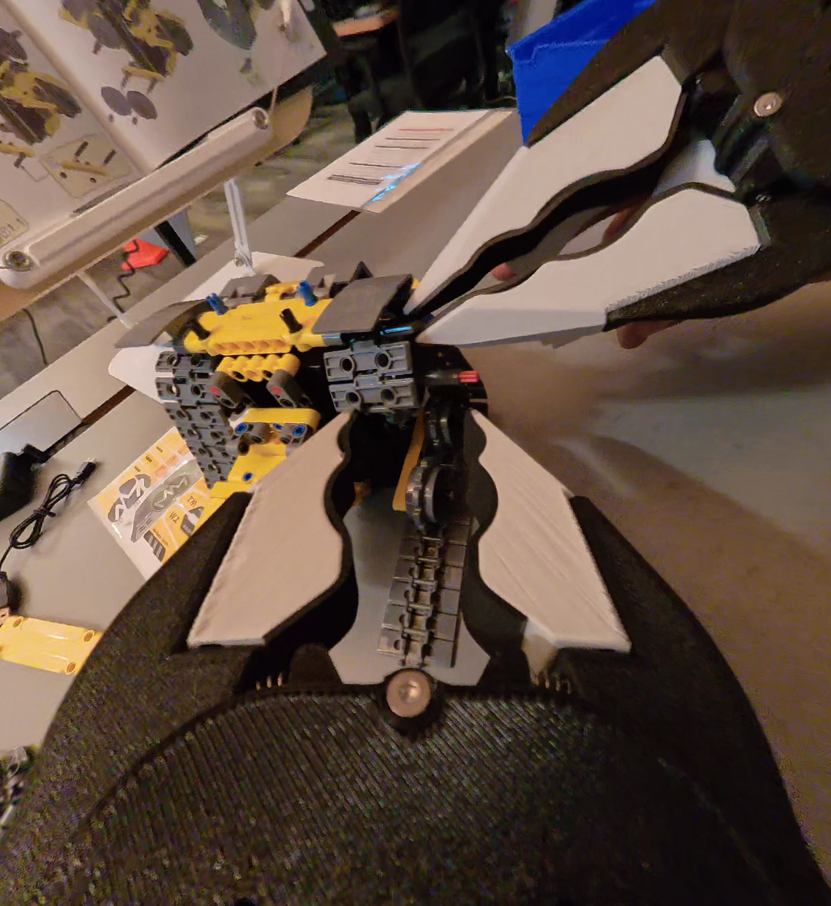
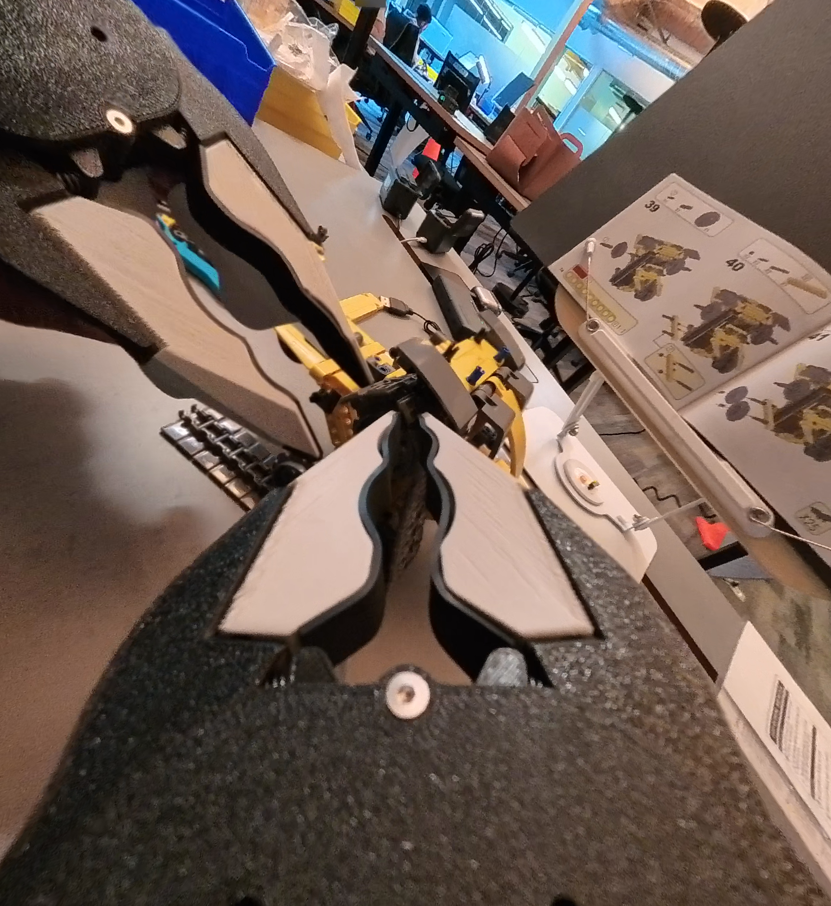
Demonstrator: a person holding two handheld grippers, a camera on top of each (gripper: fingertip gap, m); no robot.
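Note:
A yellow, grey and black brick vehicle model (image 1: 256, 338) stands on the grey table (image 1: 697, 490). My left gripper (image 1: 411, 416) closes around its black rear part, with a grey sprocket (image 1: 428, 490) between the fingers. A grey track strip (image 1: 423, 588) runs from the sprocket back along the table. My right gripper (image 1: 416, 321) comes in from the upper right, its tips at the model's top by a dark grey panel (image 1: 364, 304). In the right wrist view my right gripper (image 2: 406, 416) is shut on a dark linked strip (image 2: 406, 500). The left gripper (image 2: 337, 414) and track (image 2: 227, 451) show at left.
An open instruction booklet (image 1: 60, 98) sits on a stand with a metal arm (image 1: 134, 196), also in the right wrist view (image 2: 746, 318). On the table are a USB cable (image 1: 36, 515), a yellow beam (image 1: 41, 642), a sticker sheet (image 1: 158, 495) and a blue bin (image 1: 565, 59). Left and right tips are no more than a few centimetres apart. It is some 25 cm from my left tips to the yellow beam (image 1: 41, 642). My right wrist view (image 2: 358, 306) looks at it from another angle.

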